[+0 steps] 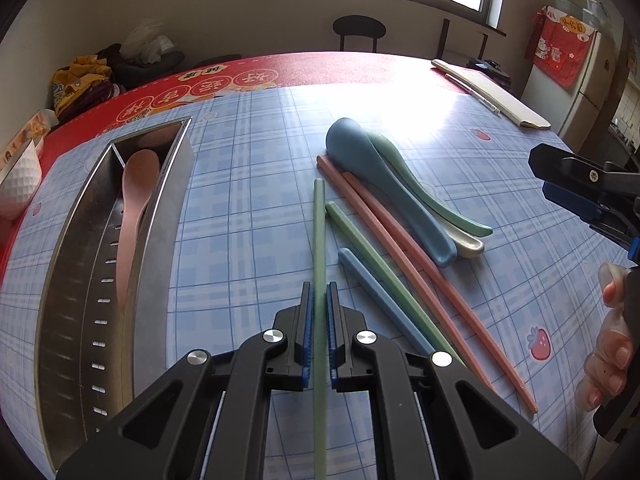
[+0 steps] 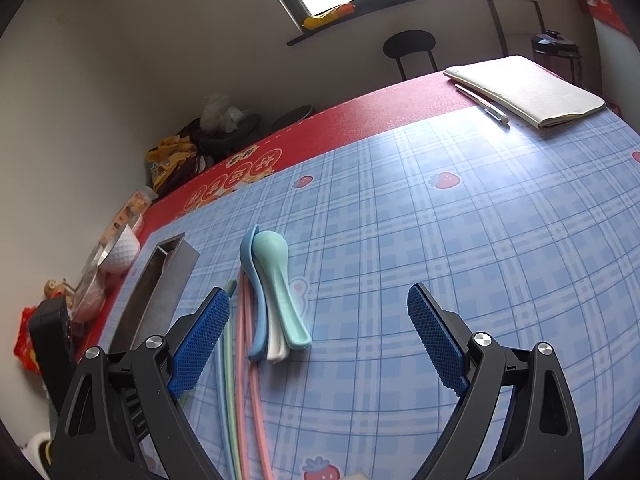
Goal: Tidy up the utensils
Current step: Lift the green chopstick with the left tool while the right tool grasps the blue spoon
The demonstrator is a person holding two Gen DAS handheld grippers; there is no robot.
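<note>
My left gripper (image 1: 319, 300) is shut on a green chopstick (image 1: 319, 232) that points away along the blue plaid tablecloth. To its right lie a second green chopstick (image 1: 384, 272), a blue chopstick (image 1: 380, 300), two pink chopsticks (image 1: 420, 272), and a blue spoon (image 1: 384, 188), a green spoon (image 1: 420, 196) and a white spoon (image 1: 466, 242) stacked together. A steel utensil holder (image 1: 160, 208) on the left holds a pink spoon (image 1: 134, 208). My right gripper (image 2: 318, 328) is open and empty above the cloth, right of the spoons (image 2: 276, 300) and chopsticks (image 2: 244, 360).
A white textured cup (image 1: 16, 188) stands left of the holder. A cream notebook (image 2: 528, 88) and a pen (image 2: 482, 106) lie at the far right of the table. A black stool (image 1: 359, 32) and bags stand behind the table. My right gripper shows at the left wrist view's right edge (image 1: 576, 188).
</note>
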